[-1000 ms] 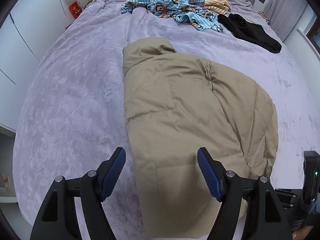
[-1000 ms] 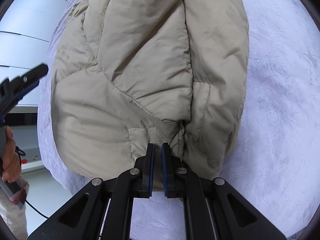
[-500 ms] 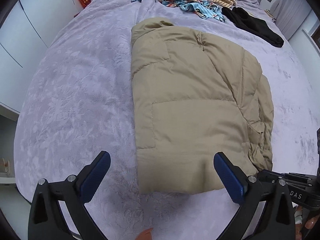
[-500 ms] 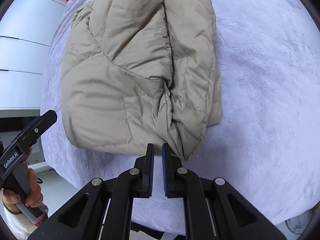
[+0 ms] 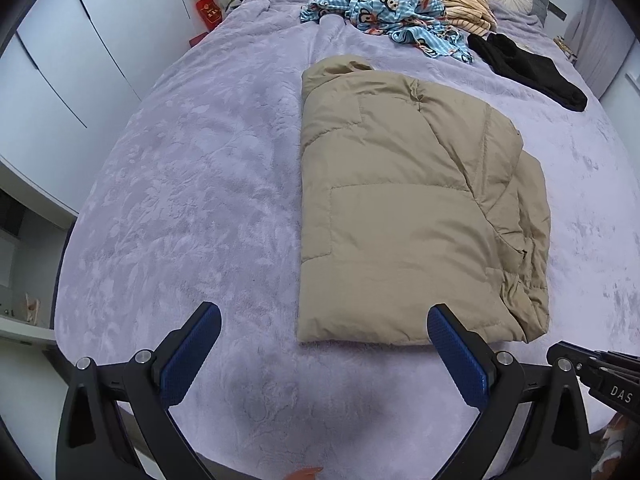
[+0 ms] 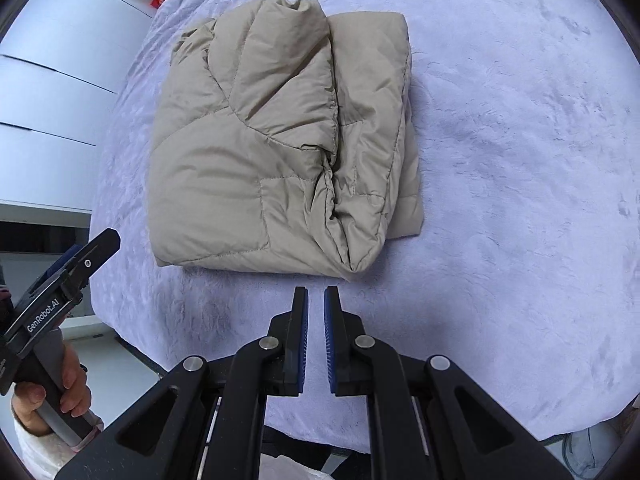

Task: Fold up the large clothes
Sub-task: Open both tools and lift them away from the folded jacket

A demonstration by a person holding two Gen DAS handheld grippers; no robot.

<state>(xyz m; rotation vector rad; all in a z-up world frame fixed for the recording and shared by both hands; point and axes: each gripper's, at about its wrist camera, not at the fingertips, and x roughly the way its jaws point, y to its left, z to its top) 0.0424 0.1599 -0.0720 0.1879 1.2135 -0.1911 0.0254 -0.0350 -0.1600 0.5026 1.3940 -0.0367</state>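
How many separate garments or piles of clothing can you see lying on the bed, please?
4: the folded beige puffer jacket mid-bed, the blue cartoon-print garment beyond it, the striped orange-cream pile beside that, and the black garment far right. More may lie hidden underneath.

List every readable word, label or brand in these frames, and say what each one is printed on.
"GenRobot.AI": white print on the left gripper, seen from the right wrist view.
"DAS": white letters on the right gripper, at the edge of the left wrist view; more may be cut off.
Red packet beside the bed: gold marks, too small to read.
Nothing else readable.
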